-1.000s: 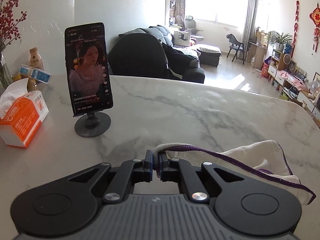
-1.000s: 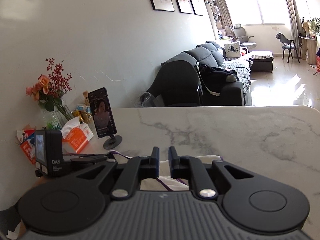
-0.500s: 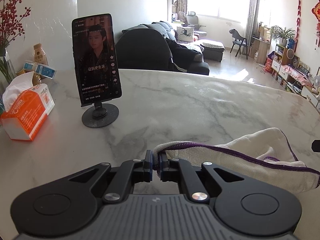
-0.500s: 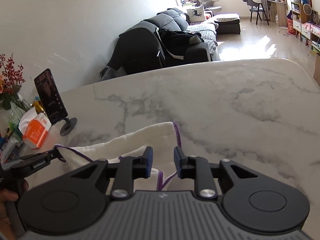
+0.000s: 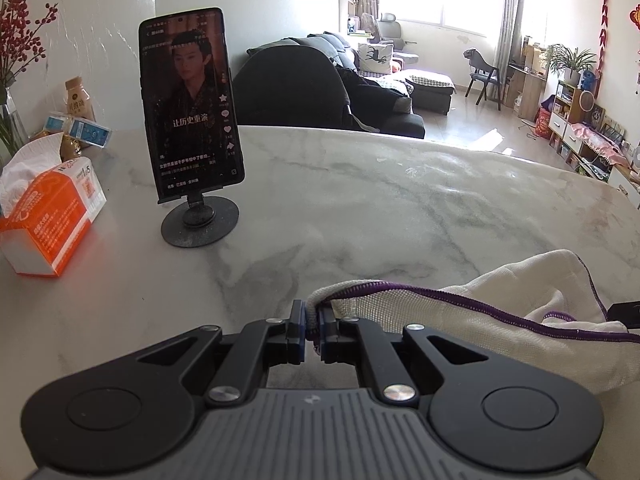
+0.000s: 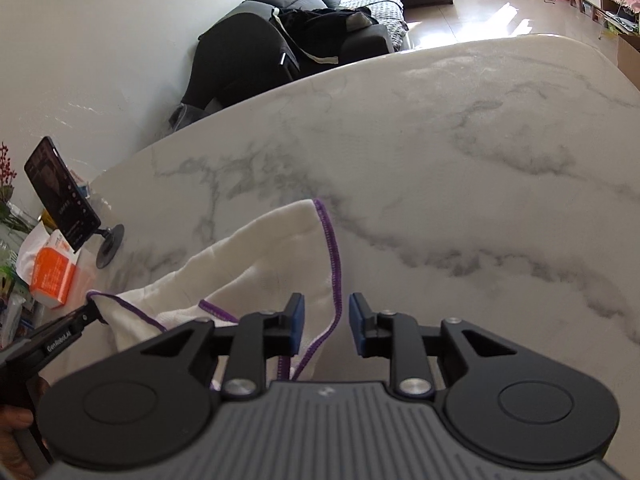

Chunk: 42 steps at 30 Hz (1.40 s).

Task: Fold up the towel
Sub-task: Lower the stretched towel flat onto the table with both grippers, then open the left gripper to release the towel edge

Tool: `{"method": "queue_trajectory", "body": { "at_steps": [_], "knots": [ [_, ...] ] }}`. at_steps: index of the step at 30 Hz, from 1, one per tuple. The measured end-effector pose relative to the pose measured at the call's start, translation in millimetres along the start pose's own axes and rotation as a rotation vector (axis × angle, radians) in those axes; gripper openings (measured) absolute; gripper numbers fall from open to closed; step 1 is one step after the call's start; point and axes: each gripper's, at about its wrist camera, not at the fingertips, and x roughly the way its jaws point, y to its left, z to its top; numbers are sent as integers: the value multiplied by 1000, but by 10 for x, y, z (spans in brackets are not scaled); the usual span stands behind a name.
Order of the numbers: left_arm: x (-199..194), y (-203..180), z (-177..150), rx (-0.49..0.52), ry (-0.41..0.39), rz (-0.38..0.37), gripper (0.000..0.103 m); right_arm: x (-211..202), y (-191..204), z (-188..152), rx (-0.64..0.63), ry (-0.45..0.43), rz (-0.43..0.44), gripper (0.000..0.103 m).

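Left wrist view, nearest first: the left gripper (image 5: 313, 334) is seen clenched on a purple-stitched corner of the towel (image 5: 500, 320), pads pressed on the cloth, so that corner is kept off the table (image 5: 360, 208) and under control for the fold. The rest of the towel is draped to the right in loose, bunched layers on the marble; it is judged not yet laid flat.

Right wrist view: the right gripper (image 6: 326, 326) is held just above the towel (image 6: 256, 252), fingers (image 6: 297, 328) parted and released, nothing pinched. The purple hem (image 6: 334, 264) is seen running between the jaws, so the gripper is judged to be lined up on that edge for a second grasp. Its pointed-down pose suits a pinch from above. The left gripper (image 6: 86, 316) is also visible at the left of this view, holding its corner taut, with part of a hand (image 6: 16, 432) behind it.

Farther back on the table, a phone on a stand (image 5: 188, 108), an orange tissue box (image 5: 52, 216) and a bottle (image 5: 78, 98) are set near the wall, well apart from the towel, so the fold area is left free. A dark sofa (image 5: 320, 84) is seen beyond the table edge.
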Motion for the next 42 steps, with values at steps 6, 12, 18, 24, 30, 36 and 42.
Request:
{"method": "queue_trajectory", "body": {
  "at_steps": [6,12,18,24,30,36,42],
  "knots": [
    [11,-5,-17,1,5,2,6,56,38,-15,-4,2,-12,5],
    [13,-10,-7,0,3,2,6,-13,25,-9,-23,-56,-53,2],
    [43,-47,42,-2,-2,0,6,-144,-8,27,-33,-127,-116,2],
    [168,-151,155,3,-2,-20,6,-311,-137,73,-22,-181,-163,2],
    [357,-318,293,25,7,-32,6,-432,-263,87,-5,-205,-186,2],
    [542,-448,446,53,12,-16,6,-510,-279,51,-42,-172,-156,2],
    [606,-504,496,106,32,17,12,-488,-179,-5,-133,-132,-134,3]
  ]
}}
